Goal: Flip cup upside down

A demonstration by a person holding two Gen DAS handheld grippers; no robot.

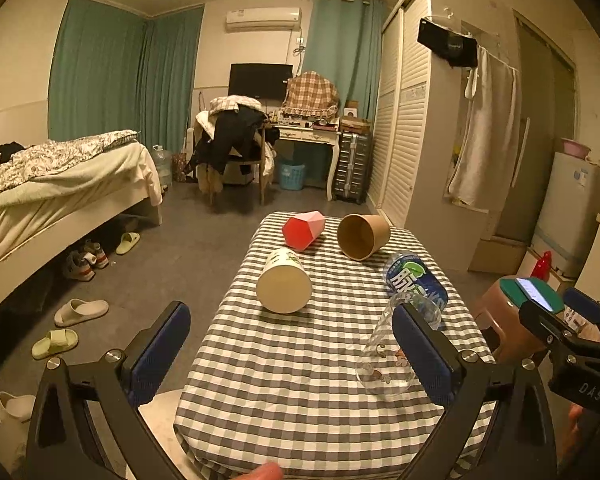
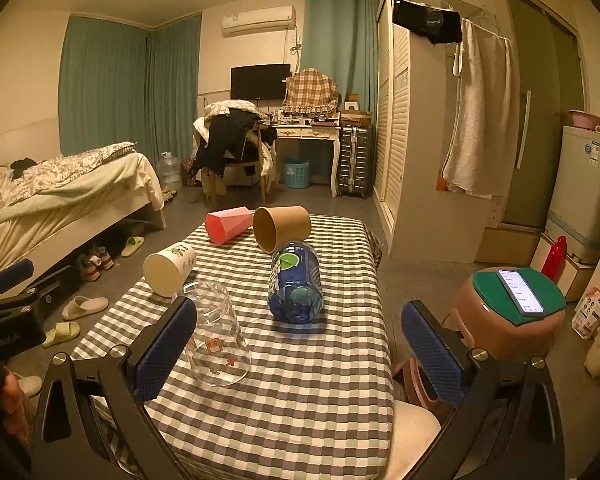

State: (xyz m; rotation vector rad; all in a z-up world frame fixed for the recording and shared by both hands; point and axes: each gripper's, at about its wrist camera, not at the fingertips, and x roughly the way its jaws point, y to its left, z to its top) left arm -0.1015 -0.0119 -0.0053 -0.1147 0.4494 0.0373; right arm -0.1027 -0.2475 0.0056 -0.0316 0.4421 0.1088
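A clear glass cup (image 1: 388, 356) stands upside down, rim on the checked tablecloth (image 1: 300, 360); it shows in the right wrist view (image 2: 218, 340) too. A white paper cup (image 1: 285, 286) (image 2: 170, 268), a red cup (image 1: 303, 230) (image 2: 226, 224), a brown paper cup (image 1: 362, 236) (image 2: 280, 226) and a blue bottle (image 1: 414, 280) (image 2: 296, 282) lie on their sides. My left gripper (image 1: 292, 352) is open and empty above the near table. My right gripper (image 2: 300, 348) is open and empty; its left finger hides part of the glass.
A brown stool (image 2: 508, 320) with a green pad and a phone (image 2: 520, 292) stands right of the table. A bed (image 1: 52, 192) and slippers (image 1: 80, 312) are on the left. Wardrobe (image 1: 404, 120) and fridge (image 2: 588, 188) at right.
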